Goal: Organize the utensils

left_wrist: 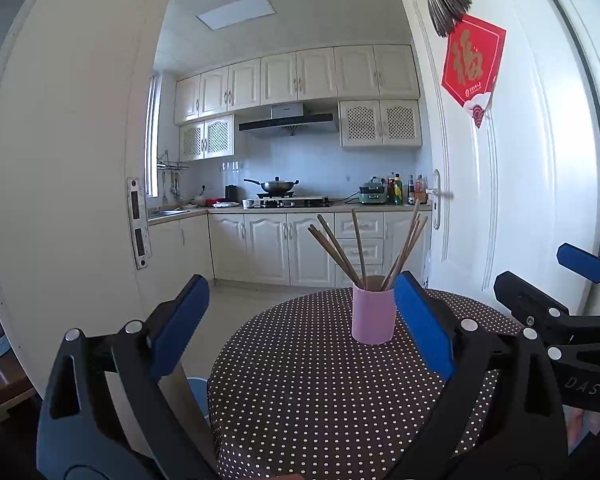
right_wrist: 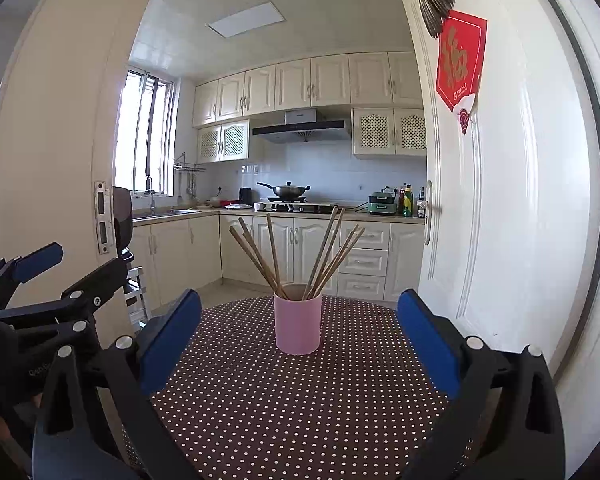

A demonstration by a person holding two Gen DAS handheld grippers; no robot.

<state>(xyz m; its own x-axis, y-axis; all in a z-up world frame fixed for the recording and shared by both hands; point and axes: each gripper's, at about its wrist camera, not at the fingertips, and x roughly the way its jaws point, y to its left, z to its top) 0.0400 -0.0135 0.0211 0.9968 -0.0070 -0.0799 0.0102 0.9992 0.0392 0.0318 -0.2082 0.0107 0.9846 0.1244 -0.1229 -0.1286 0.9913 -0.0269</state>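
Observation:
A pink cup (left_wrist: 373, 315) (right_wrist: 297, 325) stands upright toward the far side of a round table with a brown white-dotted cloth (left_wrist: 312, 392) (right_wrist: 300, 404). Several wooden chopsticks (left_wrist: 364, 246) (right_wrist: 296, 254) stand in it, fanned out. My left gripper (left_wrist: 300, 330) is open and empty, held above the table's near edge, short of the cup. My right gripper (right_wrist: 300, 340) is open and empty, with the cup centred beyond its fingers. Each gripper shows at the edge of the other's view: the right one (left_wrist: 556, 280), the left one (right_wrist: 56, 268).
An open white door (left_wrist: 500, 200) (right_wrist: 500, 200) stands right of the table, and a white door frame (left_wrist: 60, 200) (right_wrist: 52, 184) stands to the left. The kitchen with counter and stove (left_wrist: 288, 200) (right_wrist: 288, 206) lies beyond. A blue bin (left_wrist: 198, 390) sits on the floor left of the table.

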